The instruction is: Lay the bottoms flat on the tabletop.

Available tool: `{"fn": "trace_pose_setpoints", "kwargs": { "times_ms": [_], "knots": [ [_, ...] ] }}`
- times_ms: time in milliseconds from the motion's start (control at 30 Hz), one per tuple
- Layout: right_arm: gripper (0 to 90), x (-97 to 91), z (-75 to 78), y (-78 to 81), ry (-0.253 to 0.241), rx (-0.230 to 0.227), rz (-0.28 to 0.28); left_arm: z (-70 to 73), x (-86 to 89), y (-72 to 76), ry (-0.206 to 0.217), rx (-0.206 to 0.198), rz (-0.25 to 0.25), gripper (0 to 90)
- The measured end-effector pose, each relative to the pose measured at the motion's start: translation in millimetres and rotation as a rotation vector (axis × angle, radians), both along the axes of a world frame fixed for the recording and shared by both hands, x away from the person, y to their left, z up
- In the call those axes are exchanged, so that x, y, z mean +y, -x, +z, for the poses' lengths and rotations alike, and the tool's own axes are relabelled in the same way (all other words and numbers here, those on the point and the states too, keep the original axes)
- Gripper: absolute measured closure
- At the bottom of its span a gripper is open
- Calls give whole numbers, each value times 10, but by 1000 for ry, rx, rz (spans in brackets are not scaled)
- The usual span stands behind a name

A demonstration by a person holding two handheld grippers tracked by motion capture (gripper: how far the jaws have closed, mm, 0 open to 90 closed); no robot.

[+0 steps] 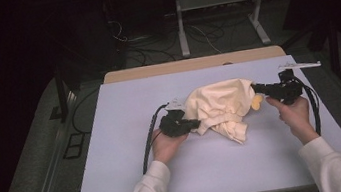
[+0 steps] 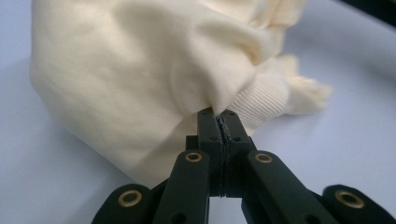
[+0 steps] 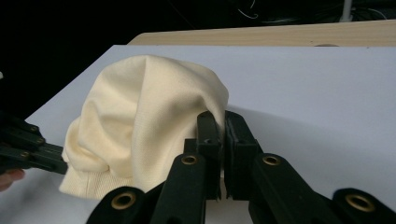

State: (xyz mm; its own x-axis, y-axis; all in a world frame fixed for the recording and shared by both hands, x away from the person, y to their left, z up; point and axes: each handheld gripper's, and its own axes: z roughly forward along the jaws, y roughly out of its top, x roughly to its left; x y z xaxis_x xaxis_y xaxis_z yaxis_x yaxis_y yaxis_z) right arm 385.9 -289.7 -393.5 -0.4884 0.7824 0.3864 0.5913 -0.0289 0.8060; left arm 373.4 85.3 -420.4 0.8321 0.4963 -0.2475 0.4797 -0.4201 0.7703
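So the cream garment [image 1: 220,106] sat bunched in a heap around the middle of the bench [image 1: 135,181], a bit toward the far right, with one gripper on each side of it. The left gripper [image 1: 193,122] came at it from the near-left side and the right gripper [image 1: 257,87] from the right edge side, so the cloth hung between the two like a little tent. Its long axis ran roughly left to right across the bench, straight from one pinch point to the other. Neither hand was really nearer, since both were already on it.

Both pairs of fingers were clamped on fabric. In the left gripper view the left fingers [image 2: 208,126] were pressed together on a fold of the garment [image 2: 140,79] right beside a ribbed cuff [image 2: 261,100]. In the right gripper view the right fingers [image 3: 208,135] had a pinch of plain cloth [image 3: 149,116] at the top of the hump, with no cuff visible there.

My guess is that the next move was to pull the two pinches apart along that axis to spread it out.

The high view gave the layout, plus a loose flap trailing toward the near edge [image 1: 236,132]. The ribbing showed clearly in the left gripper view but was too small to make out from above.
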Motion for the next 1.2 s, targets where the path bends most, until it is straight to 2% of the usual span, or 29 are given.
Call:
{"fn": "trace_pose_setpoints", "kwargs": {
  "times_ms": [167, 467, 600, 800, 900, 1000, 1067, 1133, 1200],
  "knots": [
    [852, 37, 36, 10, 1, 2, 21, 236, 191, 68, 61, 11, -15, 880],
    [851, 146, 92, -64, -9, 27, 68, 750, 490, 60, 128, -32, 10, 881],
    [851, 206, 124, -99, -7, 37, 92, 916, 578, 33, 138, -43, 21, 881],
    [852, 289, 258, -70, -2, 34, 139, 1144, 684, 78, 141, -59, 16, 881],
    [852, 302, 322, -57, -21, 35, 150, 1261, 742, 84, 141, -59, 18, 881],
    [851, 328, 386, -72, -26, 35, 152, 1347, 799, 11, 138, -49, 33, 881],
    [851, 355, 387, -116, -25, 40, 150, 1356, 830, -98, 137, -22, 47, 881],
    [851, 384, 350, -178, -26, 56, 144, 1317, 852, -235, 129, -1, 70, 880],
    [851, 410, 292, -242, -28, 72, 134, 1215, 876, -378, 150, 38, 99, 881]
  ]
}}
